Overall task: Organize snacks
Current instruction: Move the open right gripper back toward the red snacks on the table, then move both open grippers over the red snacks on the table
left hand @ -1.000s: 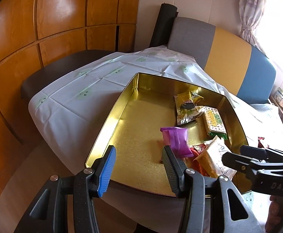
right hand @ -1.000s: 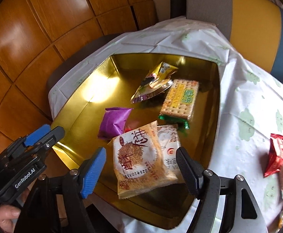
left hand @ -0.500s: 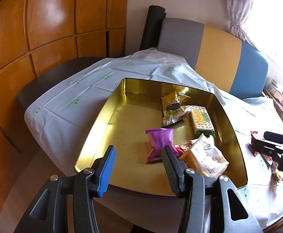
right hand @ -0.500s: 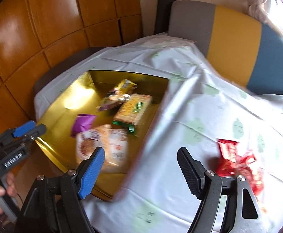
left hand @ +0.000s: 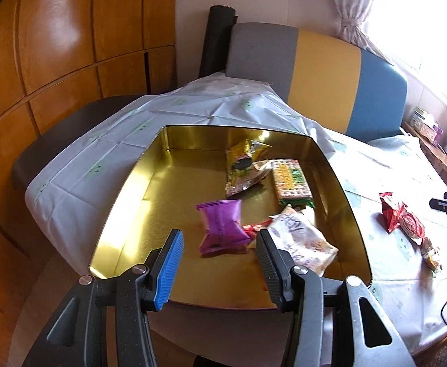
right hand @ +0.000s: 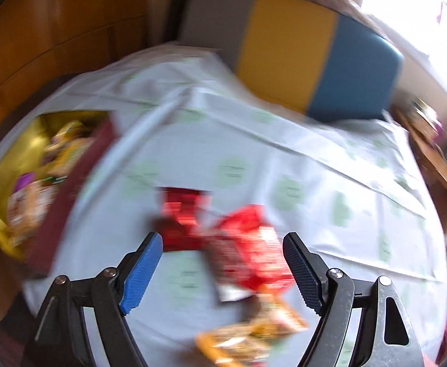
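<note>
The gold tin point(left hand: 336, 165) sits on the counter point(left hand: 385, 165), which wears a white cloth with green spots. Inside the tin lie a purple packet point(left hand: 222, 224), a yellow packet point(left hand: 245, 156), a green cracker pack point(left hand: 291, 180) and a pale rice-cracker bag point(left hand: 303, 241).

The left gripper point(left hand: 220, 257) hangs over the near edge of the tin. Its jaws are part way apart and hold nothing. The purple packet shows between them but lies lower down, on the tin floor.

The right gripper point(right hand: 222, 261) is over the bare cloth, well away from the tin. Its jaws are opening, and they grasp nothing yet. The picture from this side is blurry. Just ahead of it lie 2 red packets point(right hand: 238, 238), touching each other, and an orange packet point(right hand: 254, 333) nearer the camera. These snacks are still outside the tin.

So the step in hand looks like going to fetch the next snack from the cloth. Next, the right gripper likely needs to drop lower, put 1 red packet between its jaws, and squeeze softly. The packets lie close together, so it may grab 2 at once or push 1 away. Then the packet should go into the tin with the others.
</note>
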